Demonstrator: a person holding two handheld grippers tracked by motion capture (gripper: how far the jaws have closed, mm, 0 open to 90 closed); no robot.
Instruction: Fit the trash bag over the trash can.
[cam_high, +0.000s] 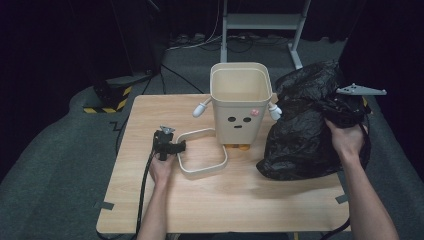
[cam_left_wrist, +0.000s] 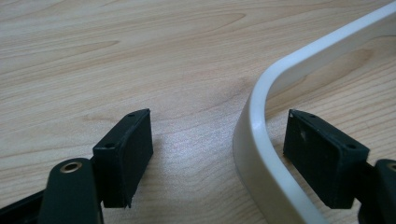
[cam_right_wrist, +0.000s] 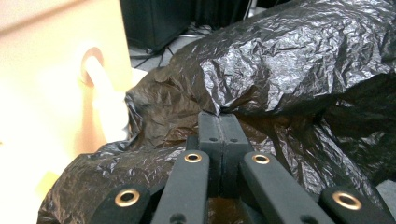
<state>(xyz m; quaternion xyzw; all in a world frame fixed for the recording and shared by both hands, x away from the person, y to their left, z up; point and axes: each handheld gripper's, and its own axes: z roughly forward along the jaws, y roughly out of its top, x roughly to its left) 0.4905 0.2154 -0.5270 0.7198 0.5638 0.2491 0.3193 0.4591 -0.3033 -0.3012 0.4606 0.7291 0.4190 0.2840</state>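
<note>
You can read no words or brand names anywhere. The bin (cam_high: 240, 102) has only a drawn face: two dots, a short line and a pink spot.

Your right gripper (cam_right_wrist: 219, 122) has its jaws pressed tight together on a fold of the black bag (cam_high: 306, 127). You cannot see what is inside the bag. It hides the back right part of the table (cam_high: 200, 205), and it touches the bin's little white arm (cam_right_wrist: 103, 98).

Your left gripper (cam_left_wrist: 219, 156) is wide open. The white ring (cam_left_wrist: 259, 126) runs between its jaws, and you can see a gap on each side, so nothing is squeezed. The ring lies flat on the table, just in front of the bin, and its long side runs from the bin toward you.

The bin stands up straight with its open top up.
</note>
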